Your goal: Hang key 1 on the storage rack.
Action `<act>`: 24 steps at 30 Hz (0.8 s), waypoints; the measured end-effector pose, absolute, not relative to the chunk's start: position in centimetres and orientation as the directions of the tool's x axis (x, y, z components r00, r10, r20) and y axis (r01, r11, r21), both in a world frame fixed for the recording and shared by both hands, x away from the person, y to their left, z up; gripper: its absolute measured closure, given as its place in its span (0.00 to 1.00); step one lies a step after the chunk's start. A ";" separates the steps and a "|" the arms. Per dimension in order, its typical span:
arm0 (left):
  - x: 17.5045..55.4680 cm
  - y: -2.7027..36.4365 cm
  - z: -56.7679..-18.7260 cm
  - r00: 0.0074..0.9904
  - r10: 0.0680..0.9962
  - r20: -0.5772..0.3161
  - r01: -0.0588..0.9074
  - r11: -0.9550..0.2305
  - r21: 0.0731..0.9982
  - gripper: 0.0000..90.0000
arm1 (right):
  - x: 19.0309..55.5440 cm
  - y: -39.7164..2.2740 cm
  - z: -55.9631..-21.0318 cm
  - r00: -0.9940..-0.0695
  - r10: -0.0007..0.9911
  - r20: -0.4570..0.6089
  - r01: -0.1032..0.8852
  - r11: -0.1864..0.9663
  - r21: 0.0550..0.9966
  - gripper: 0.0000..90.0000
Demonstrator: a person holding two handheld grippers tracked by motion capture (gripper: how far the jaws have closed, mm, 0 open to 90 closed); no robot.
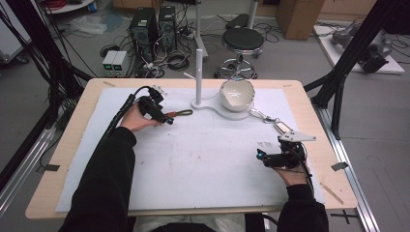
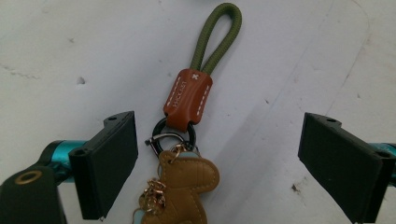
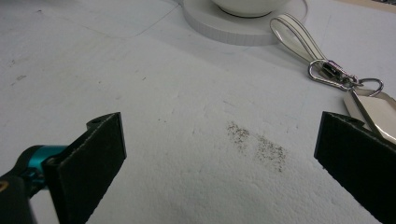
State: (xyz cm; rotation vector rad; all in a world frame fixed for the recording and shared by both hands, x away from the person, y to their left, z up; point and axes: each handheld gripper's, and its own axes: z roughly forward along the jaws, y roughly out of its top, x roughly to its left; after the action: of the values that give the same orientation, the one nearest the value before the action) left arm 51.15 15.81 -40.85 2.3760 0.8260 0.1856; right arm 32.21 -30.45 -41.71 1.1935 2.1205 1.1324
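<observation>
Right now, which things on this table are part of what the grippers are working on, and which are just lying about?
In the job:
- olive-green cord keychain with brown leather tab and tan charm
- left gripper, jaws open around it

Lying about:
- white bowl on its white stand
- cream strap keychain with silver clip
- right gripper, open

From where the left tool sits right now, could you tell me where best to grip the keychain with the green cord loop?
Probably the brown leather sleeve of the keychain. It is the firmest, widest part, lying flat on the white mat just ahead of the open left tool. Come straight down from above, one pad on each long edge. The green loop is thin and soft; the ring and brown charm would swing.
</observation>
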 end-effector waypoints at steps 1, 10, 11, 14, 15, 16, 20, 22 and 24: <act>51.2 15.8 -40.8 0.796 0.602 -0.066 0.518 -0.621 0.588 0.15 | 32.2 -30.5 -41.7 -0.523 0.853 0.002 0.476 0.289 0.831 0.01; 52.8 14.6 -41.3 0.780 0.621 -0.081 0.550 -0.616 0.564 0.22 | 32.3 -30.6 -41.7 -0.520 0.854 -0.006 0.471 0.293 0.832 0.01; 53.0 14.6 -41.4 0.778 0.624 -0.076 0.551 -0.620 0.559 0.22 | 32.3 -30.6 -41.7 -0.521 0.854 -0.006 0.471 0.293 0.832 0.01; 53.2 14.6 -41.6 0.774 0.630 -0.072 0.557 -0.621 0.552 0.26 | 32.2 -30.7 -41.7 -0.521 0.854 -0.010 0.469 0.296 0.832 0.01; 53.2 14.6 -41.7 0.770 0.634 -0.071 0.560 -0.619 0.551 0.26 | 32.2 -30.8 -41.6 -0.520 0.854 -0.010 0.470 0.296 0.832 0.01; 53.3 14.6 -41.7 0.770 0.634 -0.072 0.562 -0.620 0.547 0.26 | 32.2 -30.8 -41.6 -0.520 0.854 -0.010 0.470 0.296 0.832 0.01; 53.4 14.7 -42.0 0.765 0.640 -0.070 0.569 -0.621 0.539 0.34 | 32.1 -30.8 -41.6 -0.516 0.856 -0.010 0.468 0.292 0.834 0.01; 53.3 14.6 -42.0 0.770 0.635 -0.066 0.564 -0.629 0.535 0.41 | 32.1 -30.9 -41.6 -0.512 0.859 -0.014 0.468 0.292 0.834 0.01; 53.2 14.5 -42.1 0.772 0.633 -0.059 0.561 -0.636 0.530 0.43 | 32.1 -30.9 -41.6 -0.512 0.859 -0.012 0.468 0.291 0.835 0.01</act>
State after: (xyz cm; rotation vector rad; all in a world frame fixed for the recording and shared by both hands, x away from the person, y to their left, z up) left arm 53.24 14.49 -42.14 2.4310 0.8921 0.1786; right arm 32.07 -30.93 -41.58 1.1842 2.1007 1.1215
